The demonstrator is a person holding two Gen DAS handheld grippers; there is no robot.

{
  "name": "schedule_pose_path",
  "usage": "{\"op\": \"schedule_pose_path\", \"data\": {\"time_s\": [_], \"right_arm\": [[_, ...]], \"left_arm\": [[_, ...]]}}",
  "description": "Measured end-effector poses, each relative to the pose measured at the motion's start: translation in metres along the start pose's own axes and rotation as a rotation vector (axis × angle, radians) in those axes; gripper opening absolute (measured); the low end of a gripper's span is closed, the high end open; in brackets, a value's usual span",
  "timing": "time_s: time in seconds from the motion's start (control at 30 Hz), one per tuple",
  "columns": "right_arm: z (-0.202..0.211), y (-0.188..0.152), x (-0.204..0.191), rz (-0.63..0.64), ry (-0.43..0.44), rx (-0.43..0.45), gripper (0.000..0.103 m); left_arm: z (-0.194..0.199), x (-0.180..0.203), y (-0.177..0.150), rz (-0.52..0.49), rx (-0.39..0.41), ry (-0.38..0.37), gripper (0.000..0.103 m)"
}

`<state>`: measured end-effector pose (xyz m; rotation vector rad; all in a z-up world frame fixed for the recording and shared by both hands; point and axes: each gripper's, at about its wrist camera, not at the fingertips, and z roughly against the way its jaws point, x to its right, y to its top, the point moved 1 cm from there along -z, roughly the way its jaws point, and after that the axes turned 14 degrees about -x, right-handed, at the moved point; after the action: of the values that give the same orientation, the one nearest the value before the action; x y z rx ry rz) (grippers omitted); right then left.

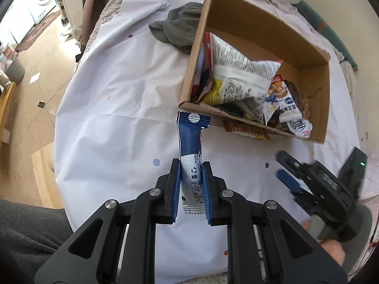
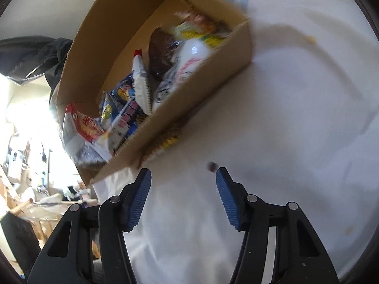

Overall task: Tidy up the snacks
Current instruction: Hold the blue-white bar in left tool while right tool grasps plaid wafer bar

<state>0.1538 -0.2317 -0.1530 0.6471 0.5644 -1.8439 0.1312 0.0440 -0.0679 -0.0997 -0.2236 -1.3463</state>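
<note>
My left gripper point(image 1: 191, 172) is shut on a long blue and silver snack packet point(image 1: 191, 142), held above the white table just in front of the cardboard box point(image 1: 251, 21). The box holds several snack bags, among them a large white one point(image 1: 239, 75). A brown and yellow snack bar point(image 1: 246, 129) lies against the box's near wall, outside it. My right gripper point(image 2: 183, 174) is open and empty over the table, close to the box point(image 2: 208, 71); it also shows in the left wrist view point(image 1: 286, 177) at the right.
A grey cloth point(image 1: 177, 28) lies on the white table cover point(image 1: 113, 108) left of the box. The table edge drops to a wooden floor point(image 1: 30, 108) on the left. A dark jacket point(image 2: 30, 54) sits beyond the box.
</note>
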Motion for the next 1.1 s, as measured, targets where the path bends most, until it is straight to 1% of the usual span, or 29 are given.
{"op": "schedule_pose_path", "data": {"time_s": [0.07,0.13,0.17,0.23,0.27,0.3,0.33,0.43,0.5,0.67,0.83,0.97,1.07,1.1], "right_arm": [[-0.012,0.007,-0.009,0.002,-0.012,0.017,0.058],[-0.025,0.013,-0.015,0.002,-0.046,0.018,0.052],[-0.032,0.015,-0.017,-0.006,-0.058,0.018,0.047],[-0.040,0.017,-0.019,-0.017,-0.045,0.021,0.044],[-0.044,0.019,-0.020,-0.018,-0.040,0.030,0.040],[-0.047,0.020,-0.022,-0.018,-0.035,0.036,0.031],[-0.048,0.021,-0.022,-0.019,-0.028,0.038,0.027],[-0.047,0.020,-0.020,-0.024,0.018,0.044,0.021],[-0.042,0.015,-0.018,-0.011,0.028,0.042,0.017],[-0.021,-0.009,-0.016,0.034,0.030,0.016,0.010],[-0.001,-0.035,-0.015,0.066,0.039,-0.004,0.009],[0.030,-0.048,-0.014,0.125,0.046,-0.004,0.009],[0.049,-0.055,-0.014,0.159,0.061,0.004,0.008],[0.056,-0.055,-0.011,0.166,0.064,0.009,0.006]], "left_arm": [[0.000,-0.003,0.002,0.012,-0.005,-0.023,0.014],[0.001,-0.006,0.004,0.023,-0.009,-0.036,0.014],[0.001,-0.008,0.004,0.029,-0.010,-0.044,0.014],[0.001,-0.008,0.006,0.034,-0.011,-0.053,0.014],[0.001,-0.008,0.006,0.035,-0.011,-0.054,0.014],[0.000,-0.008,0.007,0.036,-0.011,-0.056,0.014],[0.000,-0.007,0.007,0.038,-0.012,-0.059,0.014],[-0.002,-0.006,0.008,0.036,-0.016,-0.057,0.014],[-0.003,-0.006,0.009,0.037,-0.017,-0.055,0.014],[-0.002,-0.005,0.010,0.040,-0.007,-0.042,0.014],[-0.003,-0.006,0.009,0.041,0.002,-0.015,0.014],[-0.008,-0.011,0.008,0.055,-0.001,0.012,0.014],[-0.009,-0.014,0.006,0.065,-0.001,0.007,0.014],[-0.009,-0.014,0.006,0.065,0.003,0.006,0.014]]}}
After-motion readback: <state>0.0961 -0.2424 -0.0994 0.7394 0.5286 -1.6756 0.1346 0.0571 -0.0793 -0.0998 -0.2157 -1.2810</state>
